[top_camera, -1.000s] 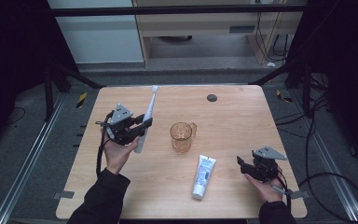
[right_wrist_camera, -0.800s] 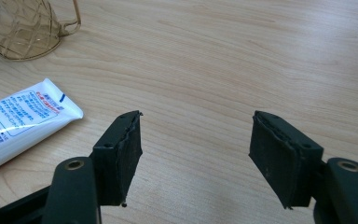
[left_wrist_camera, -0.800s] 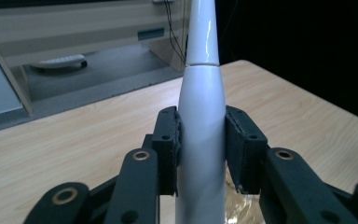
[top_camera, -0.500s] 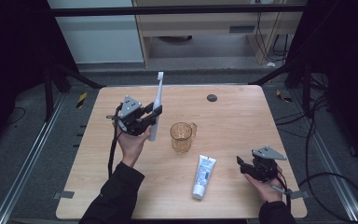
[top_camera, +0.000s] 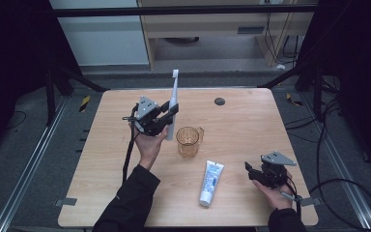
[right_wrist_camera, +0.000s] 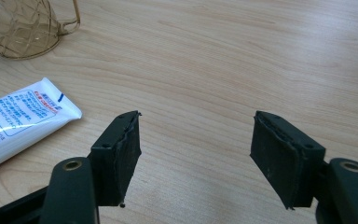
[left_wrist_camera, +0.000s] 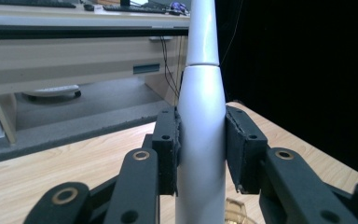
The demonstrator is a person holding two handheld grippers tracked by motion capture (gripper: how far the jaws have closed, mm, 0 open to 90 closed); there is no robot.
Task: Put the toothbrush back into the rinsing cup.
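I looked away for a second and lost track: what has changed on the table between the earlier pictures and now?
The left tongs, shut on the electric toothbrush, carried it rightward to just beside the amber cup and tipped it from slanted to nearly upright, brush head up. Nothing was picked up or released. The right tongs stayed open near the table's right front, and the cup and toothpaste tube did not move.

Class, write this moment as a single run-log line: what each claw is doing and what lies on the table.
left claw: shut on toothbrush, upright beside cup | right claw: open, low over table | toothpaste tube: lying flat
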